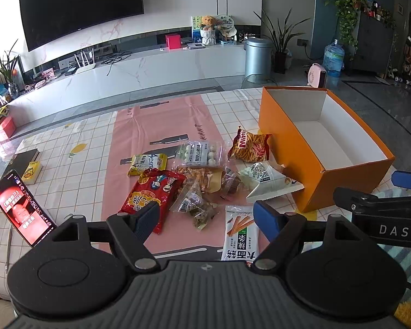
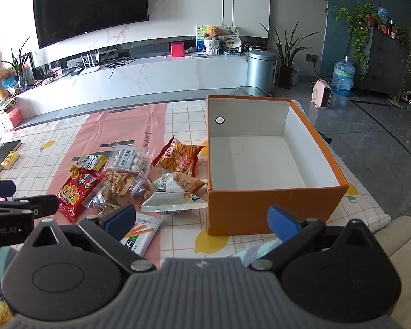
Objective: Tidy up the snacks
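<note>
Several snack packets lie in a loose pile on the pink mat: a red bag (image 1: 150, 197) (image 2: 78, 192), a Mimi stick-snack bag (image 1: 248, 145) (image 2: 180, 156), a white folded bag (image 1: 265, 182) (image 2: 175, 192), a clear pack of white balls (image 1: 200, 152) (image 2: 130, 159) and a white-green stick packet (image 1: 239, 233) (image 2: 141, 234). An orange box (image 1: 290, 153) (image 2: 274, 211) stands empty to the right of the pile. My left gripper (image 1: 207, 220) is open and empty above the near packets. My right gripper (image 2: 202, 219) is open and empty in front of the box.
A phone with a red screen (image 1: 22, 208), a black book (image 1: 22, 157) and a small yellow box (image 1: 33, 172) lie at the table's left. The checked tablecloth (image 1: 76, 164) covers the table. A TV cabinet (image 2: 150, 79) and bin (image 2: 260, 71) stand beyond.
</note>
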